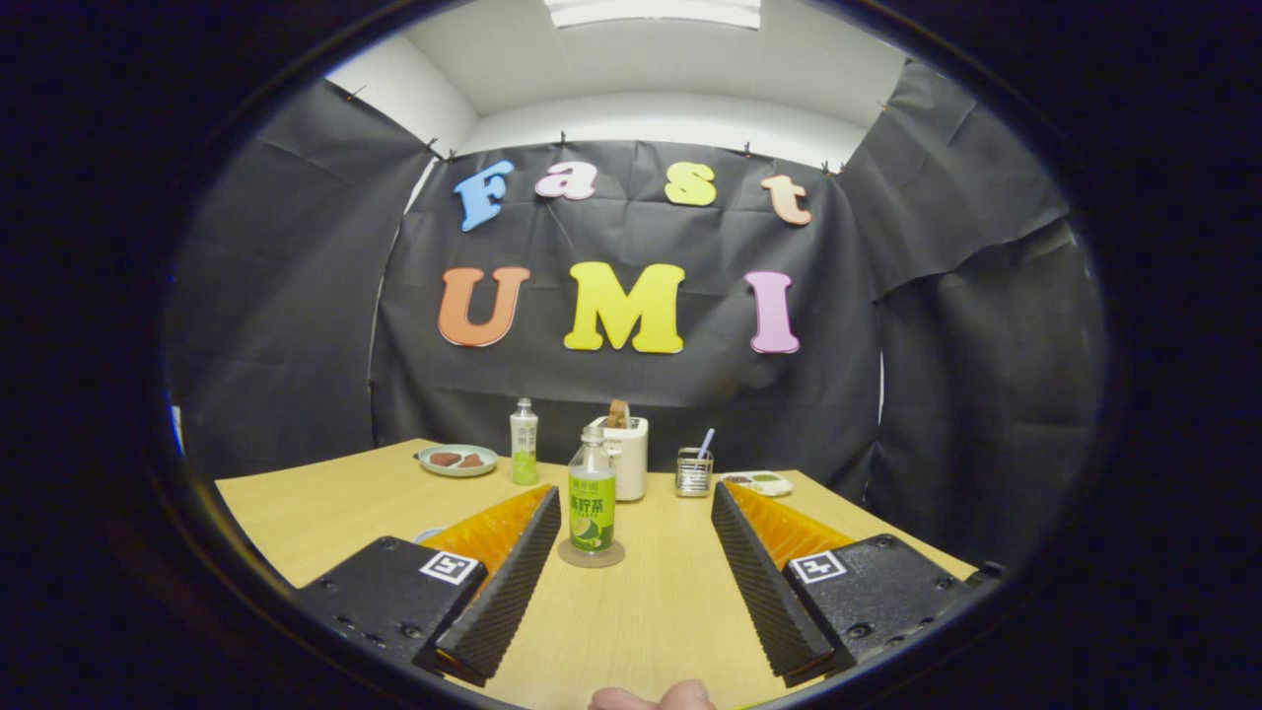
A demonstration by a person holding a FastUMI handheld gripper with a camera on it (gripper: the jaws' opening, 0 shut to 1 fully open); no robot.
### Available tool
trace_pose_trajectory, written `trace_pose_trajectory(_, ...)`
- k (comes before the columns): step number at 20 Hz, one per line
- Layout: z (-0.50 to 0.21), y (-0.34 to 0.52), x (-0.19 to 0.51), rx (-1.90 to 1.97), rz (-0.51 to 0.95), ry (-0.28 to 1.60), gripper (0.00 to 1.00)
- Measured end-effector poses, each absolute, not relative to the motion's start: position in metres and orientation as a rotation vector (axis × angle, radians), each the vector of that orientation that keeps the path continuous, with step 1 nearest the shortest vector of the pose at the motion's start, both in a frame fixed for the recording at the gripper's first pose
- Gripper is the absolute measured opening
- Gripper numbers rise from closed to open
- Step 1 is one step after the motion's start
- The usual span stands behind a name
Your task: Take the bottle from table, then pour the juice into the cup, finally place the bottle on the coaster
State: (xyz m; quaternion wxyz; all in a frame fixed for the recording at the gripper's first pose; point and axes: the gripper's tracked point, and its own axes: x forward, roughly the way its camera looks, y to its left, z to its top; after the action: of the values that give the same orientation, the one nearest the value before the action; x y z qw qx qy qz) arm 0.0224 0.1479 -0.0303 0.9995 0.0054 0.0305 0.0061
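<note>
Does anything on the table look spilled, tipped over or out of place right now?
Nothing stands out. The green-label bottle stands upright on the coaster, just ahead of the open gripper. The second bottle, toaster and plate sit upright beyond, no spills.

Claw (631,513) fingers wide apart, empty

A clear bottle (592,493) with a white cap and a green label is seen standing upright in the lower middle of the frame. It is set on a round grey coaster (592,554), which lies flat on the wooden bench (631,611). Both are placed just ahead of the tool (636,498), whose fingers are spread wide and touch nothing.
</note>
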Motion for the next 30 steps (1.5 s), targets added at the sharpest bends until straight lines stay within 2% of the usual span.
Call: trace_pose_trajectory(30,-0.016,0.145,0.007,0.033,-0.029,0.019,0.99)
